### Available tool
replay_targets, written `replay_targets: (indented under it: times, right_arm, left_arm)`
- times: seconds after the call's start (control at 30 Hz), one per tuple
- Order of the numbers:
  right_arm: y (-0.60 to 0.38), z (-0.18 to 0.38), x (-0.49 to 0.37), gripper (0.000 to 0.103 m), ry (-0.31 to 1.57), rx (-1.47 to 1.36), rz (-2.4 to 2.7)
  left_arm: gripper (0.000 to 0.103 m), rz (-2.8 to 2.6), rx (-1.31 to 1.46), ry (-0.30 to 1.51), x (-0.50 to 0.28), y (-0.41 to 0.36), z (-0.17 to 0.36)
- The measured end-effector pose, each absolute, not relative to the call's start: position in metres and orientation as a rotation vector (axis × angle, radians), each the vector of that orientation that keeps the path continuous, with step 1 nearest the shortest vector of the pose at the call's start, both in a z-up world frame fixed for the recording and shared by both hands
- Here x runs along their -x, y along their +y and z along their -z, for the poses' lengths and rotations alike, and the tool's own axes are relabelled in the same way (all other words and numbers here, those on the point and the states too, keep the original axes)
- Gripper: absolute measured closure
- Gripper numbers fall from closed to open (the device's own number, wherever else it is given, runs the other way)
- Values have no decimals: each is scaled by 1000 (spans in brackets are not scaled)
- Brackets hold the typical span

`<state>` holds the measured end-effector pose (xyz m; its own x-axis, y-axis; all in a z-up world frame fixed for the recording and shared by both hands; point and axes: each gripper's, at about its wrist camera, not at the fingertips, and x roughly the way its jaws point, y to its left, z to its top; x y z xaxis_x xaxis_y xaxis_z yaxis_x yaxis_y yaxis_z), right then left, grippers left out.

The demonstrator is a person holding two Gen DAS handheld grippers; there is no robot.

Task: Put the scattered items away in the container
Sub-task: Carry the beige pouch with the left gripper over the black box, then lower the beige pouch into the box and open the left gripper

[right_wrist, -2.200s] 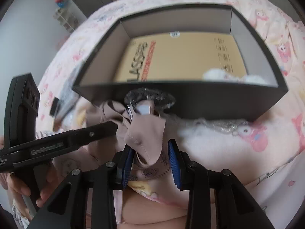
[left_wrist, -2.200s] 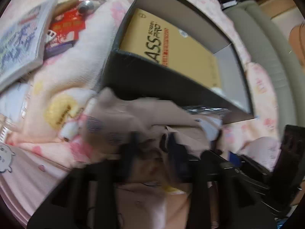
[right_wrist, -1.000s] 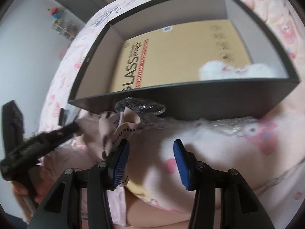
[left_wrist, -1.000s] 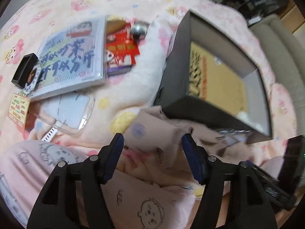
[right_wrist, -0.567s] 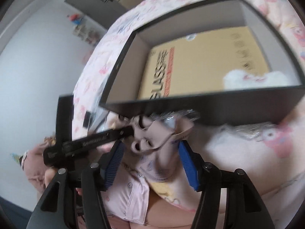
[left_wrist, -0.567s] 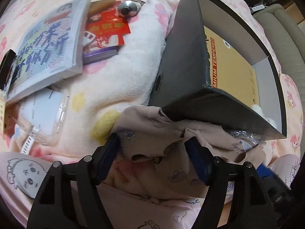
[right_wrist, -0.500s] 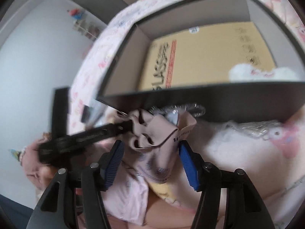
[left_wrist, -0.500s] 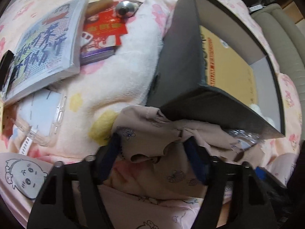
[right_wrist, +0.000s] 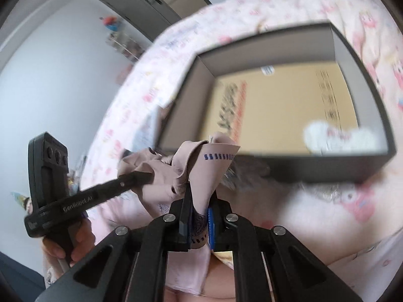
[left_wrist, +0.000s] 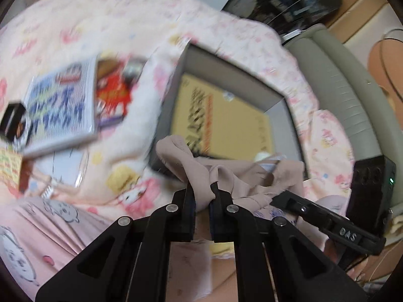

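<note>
i have both the left tool and the right tool clamped on the crumpled beige printed cloth, which hangs bunched just in front of the near wall of the open dark grey cardboard box on the pink patterned bed.

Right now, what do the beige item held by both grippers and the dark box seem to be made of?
The beige item looks like thin soft fabric, matte: it folds and drapes limply between the left gripper and the right gripper, and shows a small printed pattern. The dark box looks like rigid cardboard, dark matte outside and grey inside: its walls are thin, flat and straight-edged. Stiff plastic cannot be excluded.
</note>
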<state>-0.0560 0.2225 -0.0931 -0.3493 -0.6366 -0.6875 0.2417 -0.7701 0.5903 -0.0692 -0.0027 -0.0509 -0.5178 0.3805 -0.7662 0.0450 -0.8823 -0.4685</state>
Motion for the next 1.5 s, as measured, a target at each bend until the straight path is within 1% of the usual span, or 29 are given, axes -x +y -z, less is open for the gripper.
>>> replay_targets:
  times: [0.17,0.3,0.4,0.47,0.57,0.63,0.67,0.7,0.73,0.8,0.83,0.87,0.9,0.93,0.97,1.0,1.03,1.07,1.17,1.23,1.37,1.47,1.5]
  right_arm:
    - [222,51,89,96,-482,-1245,2153]
    - [223,22,134,96,-399,-1161,2234]
    - [226,32,166,96,-370,-1275,2230]
    - [227,55,180,96,-326,-1377,2226]
    - [235,91,186,96,-320,-1484,2179]
    - [236,117,191,95,-285,-1595,2123]
    - [235,128,194,95,-243,-1655,2105]
    - [234,136,196,95,-199,-1701,2100]
    - [235,139,196,95,-159,-1730,2104]
    - [237,138,197,91,-103,-1729,2135]
    - [239,133,198,86,-75,-1712,2167]
    - [241,127,197,75,-29,-1686,2221]
    - [243,121,197,70,8,-1657,2274]
    - [245,115,197,60,23,-1617,2329]
    - [248,111,199,59,12,-1583,2370]
    - [251,110,202,59,-15,-1566,2384]
    - [252,110,205,59,-55,-1555,2373]
    - [252,111,207,59,-97,-1547,2338]
    - [245,122,212,59,-148,-1571,2193]
    - [240,129,214,59,-129,-1609,2169]
    - [244,141,220,59,-59,-1688,2234]
    - [253,142,220,59,-62,-1716,2266]
    - [254,142,220,59,-63,-1714,2274]
  left_arm:
    - [97,-2528,1337,-544,100,3,15]
    - [97,-2566,1302,-492,137,15,10]
    - [97,-2539,1374,-478,163,26,26]
    - [97,-2502,1452,-458,177,35,44]
    - [96,-2478,1618,-345,195,50,79]
    - [90,-2477,1784,-273,207,55,102]
    - [88,-2474,1841,-266,212,55,108]
    - [81,-2464,1864,-288,215,53,111]
    - [70,-2461,1862,-318,217,51,111]
    - [58,-2489,1817,-348,217,46,103]
    - [58,-2510,1795,-344,217,44,98]
    - [58,-2532,1778,-333,217,43,94]
    - [58,-2551,1761,-317,217,43,91]
    - [59,-2566,1736,-307,218,42,88]
    - [59,-2576,1713,-304,218,42,87]
    - [61,-2585,1688,-306,218,43,86]
    - [69,-2579,1674,-302,219,46,87]
    - [71,-2542,1678,-292,220,50,90]
    - [71,-2390,1729,-290,219,67,109]
    - [71,-2303,1786,-271,220,76,123]
    - [71,-2290,1924,-161,234,76,142]
    - [72,-2409,1973,-39,242,64,143]
    - [80,-2413,1968,-52,242,60,141]
